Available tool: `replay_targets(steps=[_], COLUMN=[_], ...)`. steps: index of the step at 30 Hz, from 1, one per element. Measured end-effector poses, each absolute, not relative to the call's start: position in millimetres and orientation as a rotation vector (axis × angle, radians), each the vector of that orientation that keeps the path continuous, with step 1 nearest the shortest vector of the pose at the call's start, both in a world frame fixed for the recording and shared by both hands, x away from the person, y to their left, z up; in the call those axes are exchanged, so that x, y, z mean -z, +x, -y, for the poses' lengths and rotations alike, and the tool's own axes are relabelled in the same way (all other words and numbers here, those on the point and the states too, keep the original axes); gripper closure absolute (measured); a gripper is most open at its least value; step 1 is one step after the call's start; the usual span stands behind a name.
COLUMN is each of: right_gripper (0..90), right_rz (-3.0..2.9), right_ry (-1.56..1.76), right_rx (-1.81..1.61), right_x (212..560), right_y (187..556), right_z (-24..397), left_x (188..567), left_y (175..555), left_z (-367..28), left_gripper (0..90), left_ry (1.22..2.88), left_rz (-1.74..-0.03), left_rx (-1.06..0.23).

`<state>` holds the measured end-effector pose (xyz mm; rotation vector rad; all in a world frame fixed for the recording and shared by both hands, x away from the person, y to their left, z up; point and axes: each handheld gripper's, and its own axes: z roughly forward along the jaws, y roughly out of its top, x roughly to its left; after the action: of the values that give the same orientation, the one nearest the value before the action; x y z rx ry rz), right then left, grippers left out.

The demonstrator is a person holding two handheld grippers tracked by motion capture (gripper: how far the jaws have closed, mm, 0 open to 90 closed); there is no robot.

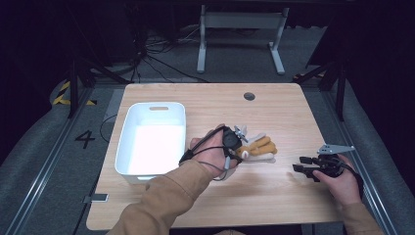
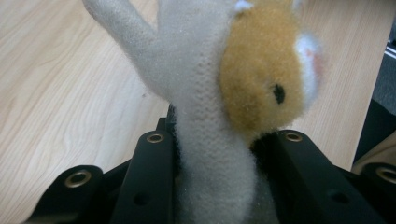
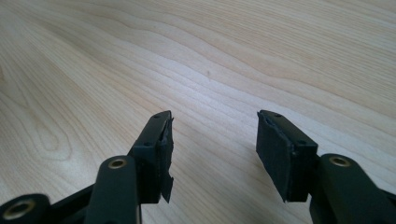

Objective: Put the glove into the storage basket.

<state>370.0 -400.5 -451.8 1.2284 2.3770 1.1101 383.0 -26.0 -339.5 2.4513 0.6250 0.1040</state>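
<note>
A plush toy [image 1: 258, 147] with orange and cream fur hangs in my left gripper [image 1: 243, 146], just above the middle of the wooden table [image 1: 274, 200]. In the left gripper view the jaws are shut on the plush toy's [image 2: 201, 74] cream body, and its orange head with a black eye leans to the right. The left gripper [image 2: 224, 140] pinches the fabric tightly. At the table's right side my right gripper [image 1: 299, 164] points left, low over the wood. The right gripper [image 3: 215, 126] stands open with only bare table between its pads.
A white rectangular bin [image 1: 126, 147] with a handle slot sits at the table's left, close to my left forearm. A round cable hole [image 1: 249, 96] lies near the far edge. Beyond the table stand a desk frame [image 1: 240, 29] and loose cables on the floor.
</note>
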Motion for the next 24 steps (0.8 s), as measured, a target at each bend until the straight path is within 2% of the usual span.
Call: replay_targets(steps=[17, 24], right_gripper=[46.9, 47.1], right_rz=[-2.442, -2.460], right_ry=[1.143, 1.119], right_rx=[-1.143, -1.146], right_x=[446.2, 446.9], right_y=[395.8, 398.6], right_z=[370.4, 364.3], left_x=[309.2, 300.7], left_y=[379.1, 380.8], left_z=[-49.4, -71.9], left_gripper=[70.0, 69.8], left_ry=[2.343, 2.329], left_rz=[-0.861, -0.892], left_rx=[-0.203, -0.234])
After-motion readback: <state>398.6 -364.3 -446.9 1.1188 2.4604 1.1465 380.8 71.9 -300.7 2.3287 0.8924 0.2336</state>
